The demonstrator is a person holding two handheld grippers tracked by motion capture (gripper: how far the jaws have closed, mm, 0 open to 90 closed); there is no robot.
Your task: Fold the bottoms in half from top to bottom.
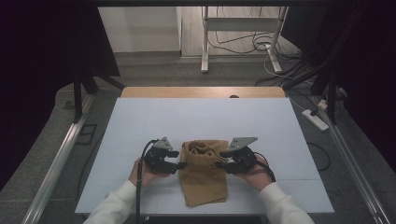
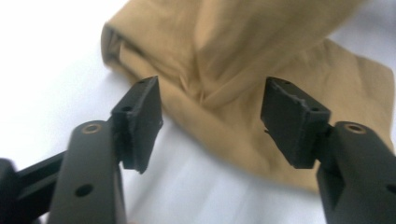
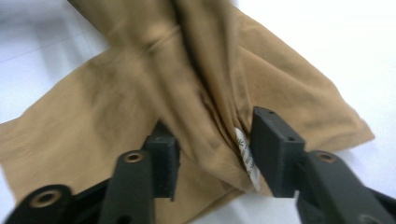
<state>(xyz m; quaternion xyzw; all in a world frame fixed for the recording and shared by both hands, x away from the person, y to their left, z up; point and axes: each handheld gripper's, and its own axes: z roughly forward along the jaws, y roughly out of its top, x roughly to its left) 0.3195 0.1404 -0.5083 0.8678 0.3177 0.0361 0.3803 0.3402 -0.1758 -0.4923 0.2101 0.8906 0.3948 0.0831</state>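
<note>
A tan cloth (image 1: 203, 170) lies on the white table (image 1: 140, 126), toward the table's near edge and roughly midway across it; everything else is placed from this cloth. Nearest the person, the cloth's lower part lies flat with a straight hem, while its far end is bunched into rumpled folds.

The person's two white sleeves come up on either side of the cloth's near half. The left hand (image 1: 142, 171) holds the left gripper (image 1: 180, 165) just beside the cloth's left edge, jaw tips at or touching that edge. In the left gripper view its jaws stand wide apart with bare table between them, and the cloth (image 2: 224, 79) lies just beyond the tips, a folded corner rising at the far left.

The right hand (image 1: 257, 173) holds the right gripper (image 1: 220, 163) at the cloth's right edge, tips reaching onto the fabric. In the right gripper view its jaws are partly parted around a raised ridge of cloth (image 3: 187, 93); the ridge sits between them, and a small white label (image 3: 246, 158) shows against the inner face of the right-hand jaw. Whether the pads actually press the fold I cannot tell, since a gap shows beside the left-hand jaw.

Beyond the cloth the table runs bare to a wooden strip (image 1: 203, 92) along its far edge, and past that the floor carries a metal frame (image 1: 240, 32) and loose cables (image 1: 243, 44)
</note>
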